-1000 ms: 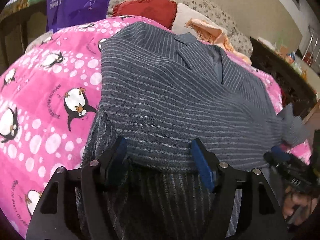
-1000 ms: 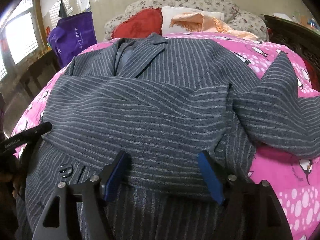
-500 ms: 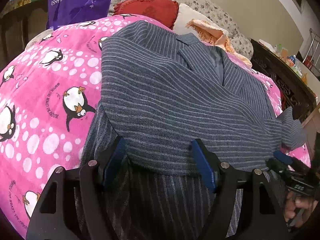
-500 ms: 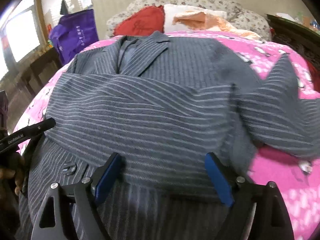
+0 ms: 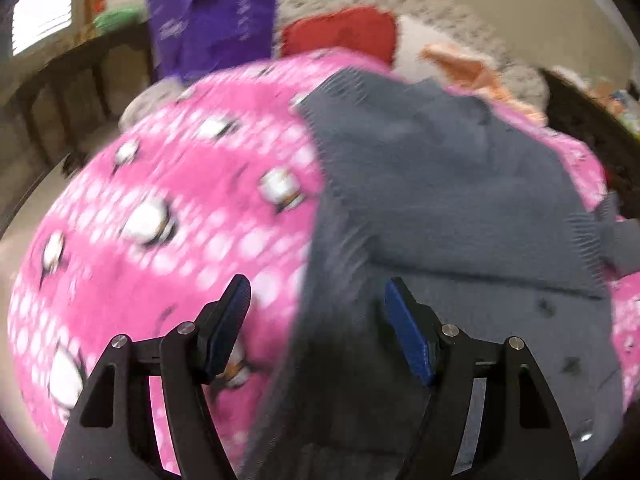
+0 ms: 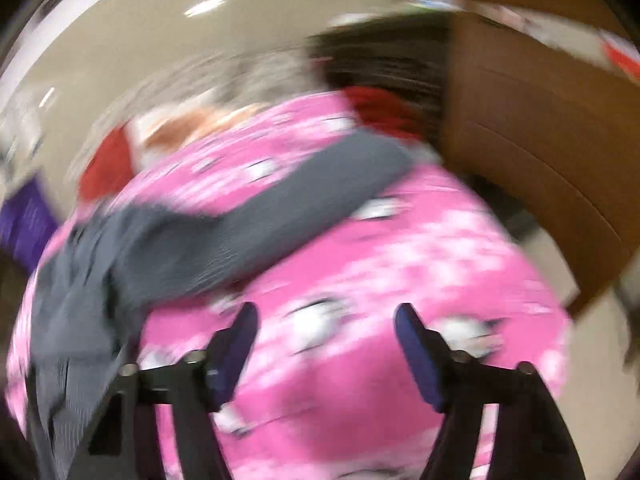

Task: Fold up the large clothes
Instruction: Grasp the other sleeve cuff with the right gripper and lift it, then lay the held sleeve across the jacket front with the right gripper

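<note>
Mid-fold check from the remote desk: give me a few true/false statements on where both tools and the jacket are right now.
1. The left tool is open. True.
2. The right tool grips the grey jacket. False: it is open, with only the pink penguin blanket between its fingers.
3. One sleeve stretches out across the blanket. True.
4. The jacket lies on a bare wooden table. False: it lies on the blanket.
5. A purple bag sits beyond the blanket. True.
</note>
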